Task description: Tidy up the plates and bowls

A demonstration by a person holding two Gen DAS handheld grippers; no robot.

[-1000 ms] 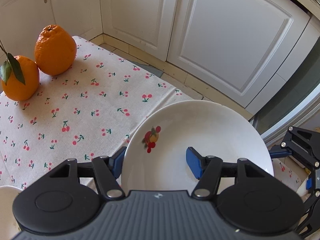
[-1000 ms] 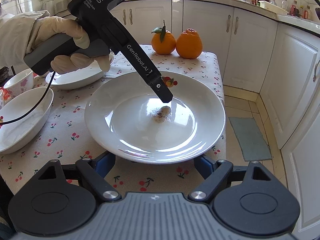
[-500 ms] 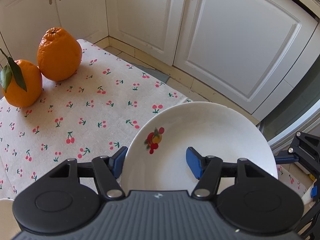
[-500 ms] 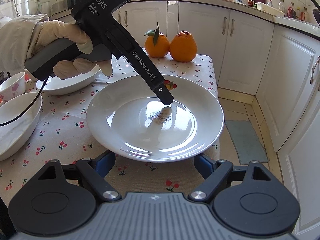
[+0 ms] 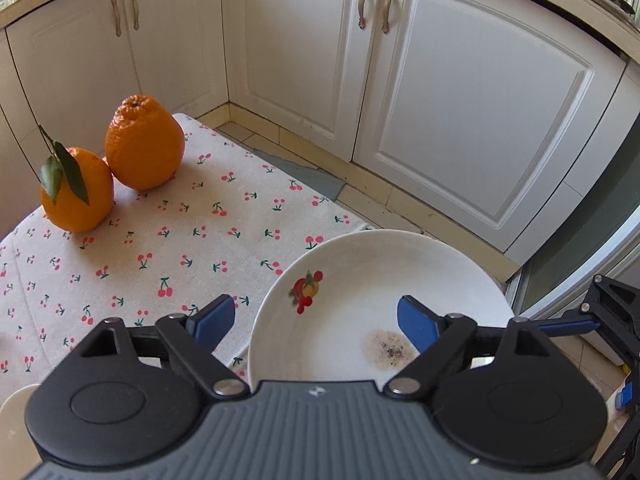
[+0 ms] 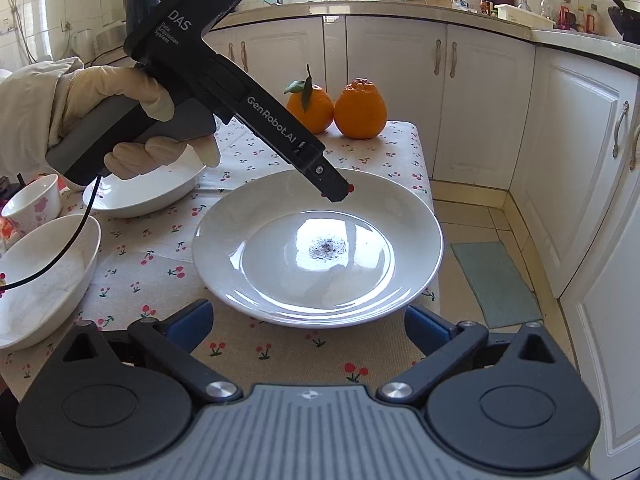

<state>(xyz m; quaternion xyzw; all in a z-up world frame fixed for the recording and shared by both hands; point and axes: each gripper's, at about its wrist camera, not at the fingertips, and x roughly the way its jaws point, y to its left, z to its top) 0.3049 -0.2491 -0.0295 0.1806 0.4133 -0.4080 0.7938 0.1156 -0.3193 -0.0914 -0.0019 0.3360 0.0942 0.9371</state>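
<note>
The near part of the plate [image 5: 360,312] is hidden behind the left gripper's [image 5: 316,320] black body. In the right wrist view, that gripper's long body covers the plate's fruit picture, and its fingertips cannot be seen. At the table's left edge, two bowls [image 6: 36,272] are cut off by the picture's edge. The bottles [image 6: 560,12] on the far counter are too small to tell apart.

left wrist: high, angled down | right wrist: low, level | shared: plate [image 5: 372,300], oranges [image 6: 338,110]
</note>
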